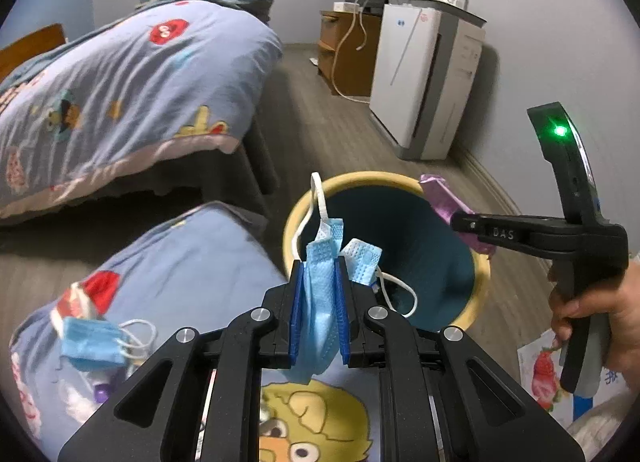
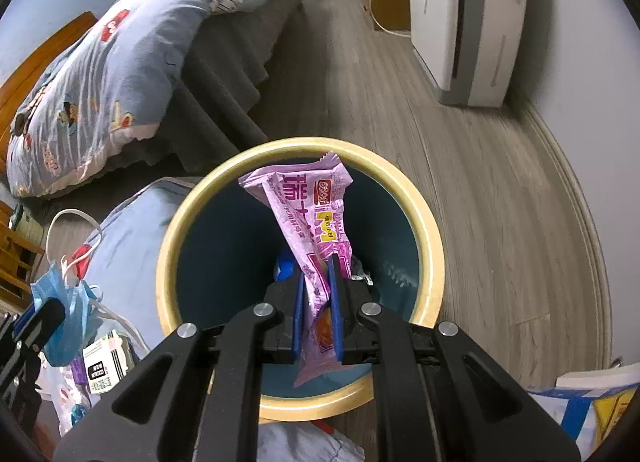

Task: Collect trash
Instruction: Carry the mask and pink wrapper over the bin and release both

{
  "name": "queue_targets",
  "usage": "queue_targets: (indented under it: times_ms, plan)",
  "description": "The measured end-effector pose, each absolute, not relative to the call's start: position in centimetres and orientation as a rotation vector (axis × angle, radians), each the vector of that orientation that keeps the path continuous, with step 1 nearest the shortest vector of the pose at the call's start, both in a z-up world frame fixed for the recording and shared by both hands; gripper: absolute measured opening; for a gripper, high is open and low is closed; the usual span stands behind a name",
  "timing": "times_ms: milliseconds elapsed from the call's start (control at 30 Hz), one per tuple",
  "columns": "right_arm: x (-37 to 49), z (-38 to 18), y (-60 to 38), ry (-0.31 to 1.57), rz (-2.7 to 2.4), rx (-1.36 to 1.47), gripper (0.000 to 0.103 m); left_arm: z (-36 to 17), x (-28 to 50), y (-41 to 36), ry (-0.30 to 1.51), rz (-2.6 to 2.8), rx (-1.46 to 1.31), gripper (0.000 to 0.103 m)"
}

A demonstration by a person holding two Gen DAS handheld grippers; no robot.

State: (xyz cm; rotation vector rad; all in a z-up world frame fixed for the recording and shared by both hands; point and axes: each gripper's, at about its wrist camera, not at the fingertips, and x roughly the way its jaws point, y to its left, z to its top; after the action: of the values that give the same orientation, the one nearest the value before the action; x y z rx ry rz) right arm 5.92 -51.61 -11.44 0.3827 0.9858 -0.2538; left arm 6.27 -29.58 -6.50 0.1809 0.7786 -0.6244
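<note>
My left gripper [image 1: 320,274] is shut on a crumpled blue face mask [image 1: 320,302], held near the left rim of the round bin [image 1: 304,205], which is teal inside with a yellow rim. The mask's white ear loops hang over the bin. My right gripper [image 2: 318,274] is shut on a purple snack wrapper [image 2: 308,205] and holds it over the bin's [image 2: 432,258] opening; it also shows in the left wrist view [image 1: 464,221]. A second blue mask [image 1: 92,346] lies on the cartoon-print quilt at the left. The held mask shows in the right wrist view [image 2: 64,318].
A bed with a blue cartoon quilt [image 1: 120,81] stands to the left. A white air purifier [image 1: 420,77] and a wooden cabinet [image 1: 344,49] stand along the right wall. Some trash lies in the bin's bottom [image 2: 286,268]. Papers and packets [image 2: 104,362] lie near the bin.
</note>
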Motion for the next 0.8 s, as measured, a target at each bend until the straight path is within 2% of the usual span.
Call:
queue_targets:
  times_ms: [300,800]
  plan:
    - [6.2,-12.4,-52.4,0.997,-0.260,0.414,0.011,-8.0,6.6,-32.4,0.803,-0.672,0.198,0.016]
    - [5.8,-12.0,-53.5,0.957,-0.296,0.414,0.011,-7.0,6.7,-35.5,0.738,-0.730,0.164,0.017]
